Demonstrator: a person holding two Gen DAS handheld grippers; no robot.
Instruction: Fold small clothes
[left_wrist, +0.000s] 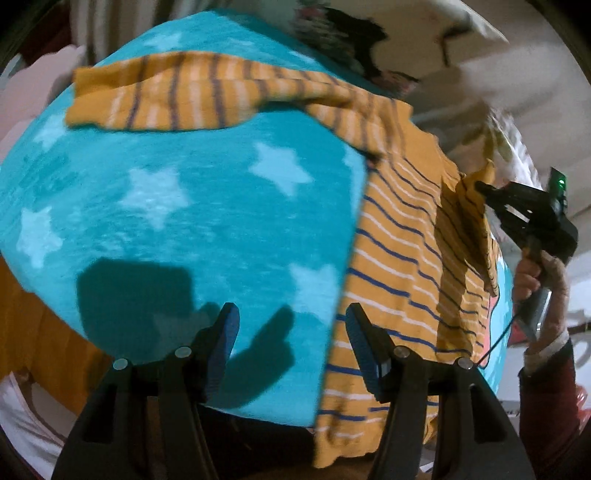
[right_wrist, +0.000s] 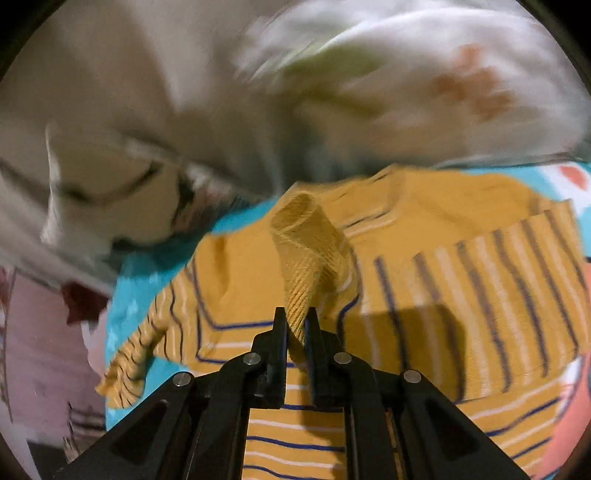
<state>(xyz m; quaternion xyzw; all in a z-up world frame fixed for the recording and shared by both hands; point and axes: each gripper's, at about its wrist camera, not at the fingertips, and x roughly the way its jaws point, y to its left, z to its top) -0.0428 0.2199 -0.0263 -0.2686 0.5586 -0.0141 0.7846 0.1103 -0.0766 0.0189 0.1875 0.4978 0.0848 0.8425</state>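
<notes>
A small orange shirt with blue and white stripes (left_wrist: 399, 236) lies on a teal blanket with pale stars (left_wrist: 184, 192). One sleeve (left_wrist: 177, 96) stretches out to the far left. My left gripper (left_wrist: 291, 321) is open and empty, low over the blanket by the shirt's left edge. My right gripper (right_wrist: 296, 325) is shut on the ribbed cuff of the other sleeve (right_wrist: 306, 254) and holds it up above the shirt body (right_wrist: 461, 280). It also shows in the left wrist view (left_wrist: 480, 184), pinching the lifted cloth.
White bedding or pillows (right_wrist: 369, 92) lie blurred beyond the blanket. A pinkish cloth (right_wrist: 40, 350) is at the left. An orange cover (left_wrist: 44, 332) shows under the blanket's near left edge.
</notes>
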